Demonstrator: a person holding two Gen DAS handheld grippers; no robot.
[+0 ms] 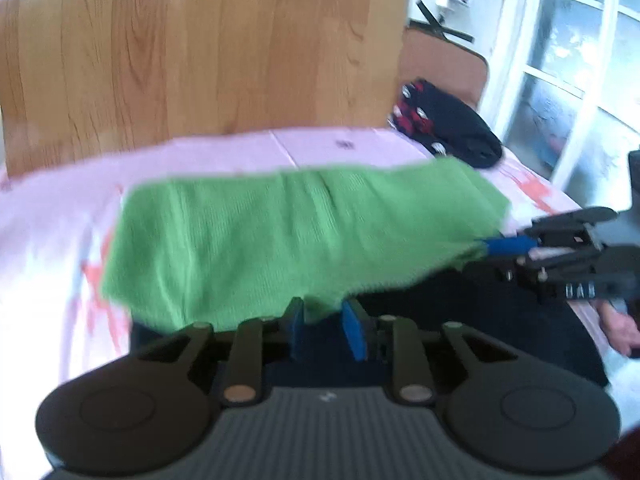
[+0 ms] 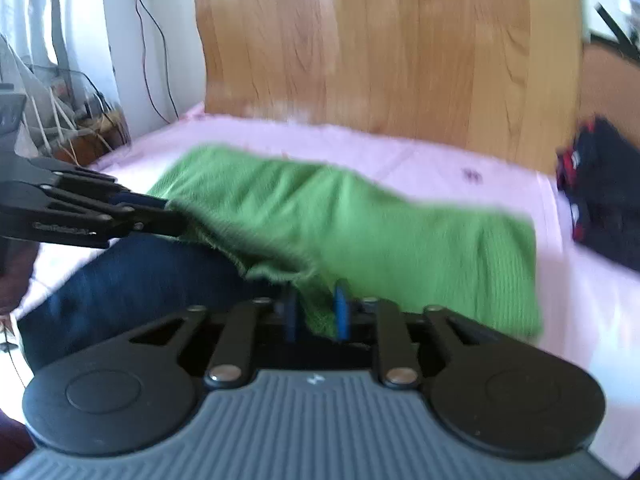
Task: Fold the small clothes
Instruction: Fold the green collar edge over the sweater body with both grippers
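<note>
A green knit garment (image 1: 288, 232) lies stretched across the pink bed sheet (image 1: 224, 152), its near edge lifted. My left gripper (image 1: 326, 322) is shut on the garment's near edge, cloth pinched between its blue pads (image 1: 354, 332). My right gripper (image 1: 492, 246) shows at the right of the left wrist view, shut on the garment's right corner. In the right wrist view the right gripper (image 2: 316, 312) pinches green cloth (image 2: 360, 232), and the left gripper (image 2: 168, 216) holds the other corner at the left. Both views are blurred.
A wooden headboard (image 1: 200, 48) stands behind the bed. A dark pile of clothes with red (image 1: 444, 124) lies at the far right of the bed. Dark blue cloth (image 2: 140, 276) lies below the garment. Cables and clutter (image 2: 80, 112) sit left of the bed. A window (image 1: 572, 64) is at the right.
</note>
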